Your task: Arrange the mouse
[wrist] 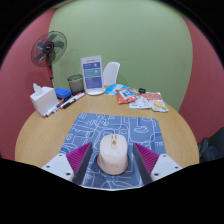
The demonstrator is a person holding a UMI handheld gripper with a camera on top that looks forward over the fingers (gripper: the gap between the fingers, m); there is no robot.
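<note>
A beige computer mouse (112,155) sits between my gripper's (113,152) two fingers, over the near edge of a blue-grey patterned mouse mat (115,128) on the round wooden table (60,125). Both fingers press against the mouse's sides, so the gripper is shut on it. The mouse's underside looks level with the mat; I cannot tell whether it rests on the mat or hangs just above it.
Beyond the mat stand a tissue box (41,100), a dark cup (76,84), a white and blue box (92,74), a marker (68,101) and snack packets (140,99). A fan (48,48) stands behind the table at the far left.
</note>
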